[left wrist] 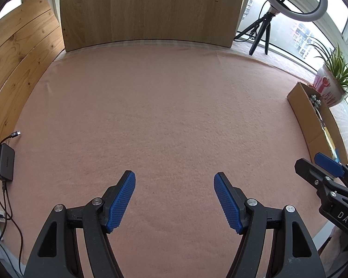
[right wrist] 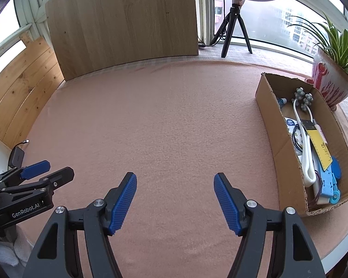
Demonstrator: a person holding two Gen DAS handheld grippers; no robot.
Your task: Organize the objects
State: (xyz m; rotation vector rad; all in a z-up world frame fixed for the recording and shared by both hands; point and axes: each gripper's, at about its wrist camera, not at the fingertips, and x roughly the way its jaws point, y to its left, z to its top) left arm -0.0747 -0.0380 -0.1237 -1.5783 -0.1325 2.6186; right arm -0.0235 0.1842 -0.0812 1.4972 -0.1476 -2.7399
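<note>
Both grippers — left gripper, right gripper — were held apart, empty; cardboard box at frame right looked filled — nothing left worth grasping.

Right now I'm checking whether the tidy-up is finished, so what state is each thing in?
left gripper: open, holding nothing.
right gripper: open, holding nothing.
cardboard box: open-topped, upright on the mat, filled with small items.
yellow ruler: lying in the box atop other items.
white massager: lying lengthwise in the box.
pink mat: flat, no loose items on it.
ring light: unlit, as far as shows.
</note>
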